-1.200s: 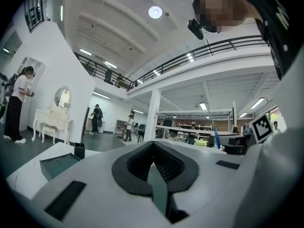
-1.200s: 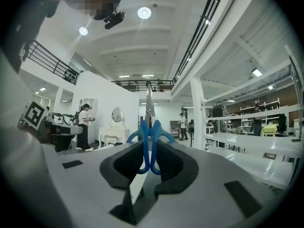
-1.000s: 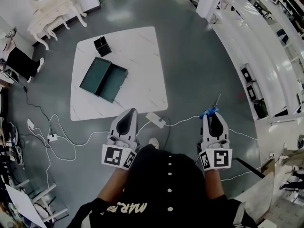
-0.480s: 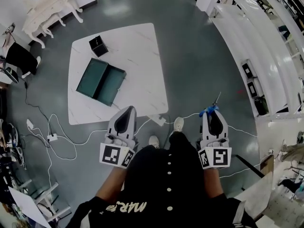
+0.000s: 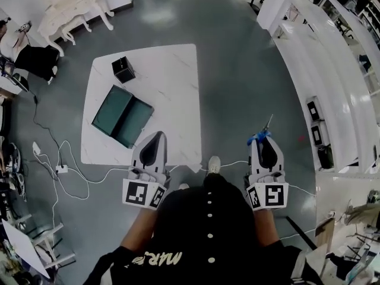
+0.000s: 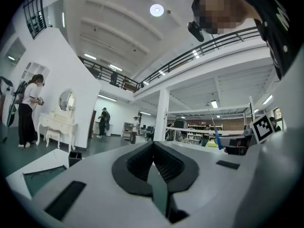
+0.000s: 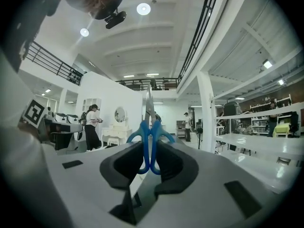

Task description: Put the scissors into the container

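Scissors (image 7: 151, 141) with blue handles sit clamped in the right hand-held gripper (image 7: 151, 161), whose jaws press on the two handle loops from either side. The long axis of the scissors runs along the line of the jaws. The closed metal blades stick straight out past the tips, away from the person, and in the head view the scissors (image 5: 265, 132) lean slightly to the right of that right hand-held gripper (image 5: 262, 141). They are held over the grey floor (image 5: 237, 82), well apart from the white table (image 5: 172, 88), which lies ahead and to the left of this hand-held gripper. The left hand-held gripper (image 5: 158, 136) has its jaws together with nothing between them, as the left gripper view shows at the left hand-held gripper (image 6: 153, 148). Its tip shows over the near edge of the table in the head view. A green open case (image 5: 122, 116) lies on the table just ahead and to the left of that tip. A small black container (image 5: 123, 70) stands beyond the case near the far left corner, apart from it. In the left gripper view, the container (image 6: 74, 157) and the case (image 6: 42, 181) appear low at the left. White shelves (image 5: 332, 88) run along the right side of the right hand-held gripper, and white cables (image 5: 77, 177) trail over the floor to the left of the left one.
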`<state>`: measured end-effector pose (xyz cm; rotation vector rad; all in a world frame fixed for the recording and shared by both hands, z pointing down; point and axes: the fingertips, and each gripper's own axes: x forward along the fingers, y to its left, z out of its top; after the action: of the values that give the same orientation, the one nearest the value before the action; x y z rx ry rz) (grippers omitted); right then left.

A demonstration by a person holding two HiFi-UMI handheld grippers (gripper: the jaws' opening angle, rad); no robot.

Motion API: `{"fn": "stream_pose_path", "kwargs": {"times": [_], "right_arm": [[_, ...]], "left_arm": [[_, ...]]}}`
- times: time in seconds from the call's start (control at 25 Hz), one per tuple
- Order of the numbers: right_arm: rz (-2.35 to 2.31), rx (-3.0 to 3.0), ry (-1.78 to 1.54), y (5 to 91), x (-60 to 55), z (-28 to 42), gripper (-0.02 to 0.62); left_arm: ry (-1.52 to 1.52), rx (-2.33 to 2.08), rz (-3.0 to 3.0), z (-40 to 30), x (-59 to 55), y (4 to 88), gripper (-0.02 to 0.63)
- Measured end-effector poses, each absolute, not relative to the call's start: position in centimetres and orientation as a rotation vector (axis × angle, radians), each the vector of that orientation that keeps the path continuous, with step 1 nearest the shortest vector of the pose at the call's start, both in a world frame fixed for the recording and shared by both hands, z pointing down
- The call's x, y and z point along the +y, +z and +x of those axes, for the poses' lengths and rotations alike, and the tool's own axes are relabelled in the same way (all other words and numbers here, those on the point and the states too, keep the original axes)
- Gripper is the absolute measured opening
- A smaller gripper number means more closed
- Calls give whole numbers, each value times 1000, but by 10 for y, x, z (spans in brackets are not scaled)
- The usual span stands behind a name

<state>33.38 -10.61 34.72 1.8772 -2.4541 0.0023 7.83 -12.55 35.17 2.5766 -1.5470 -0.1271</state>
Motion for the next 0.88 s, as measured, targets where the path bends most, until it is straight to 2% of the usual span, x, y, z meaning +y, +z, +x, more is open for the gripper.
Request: {"fn": "stream_pose_path", "kwargs": {"times": [0.44,0.88], "right_arm": [[1591,-2639,13,343,-202,340,97],[989,-2907,81,362,-260,232,97]], "left_arm": [[-128,-1819,2375,86,-173,346,26],[-111,-2300,1896,8,-121,355,26]]}}
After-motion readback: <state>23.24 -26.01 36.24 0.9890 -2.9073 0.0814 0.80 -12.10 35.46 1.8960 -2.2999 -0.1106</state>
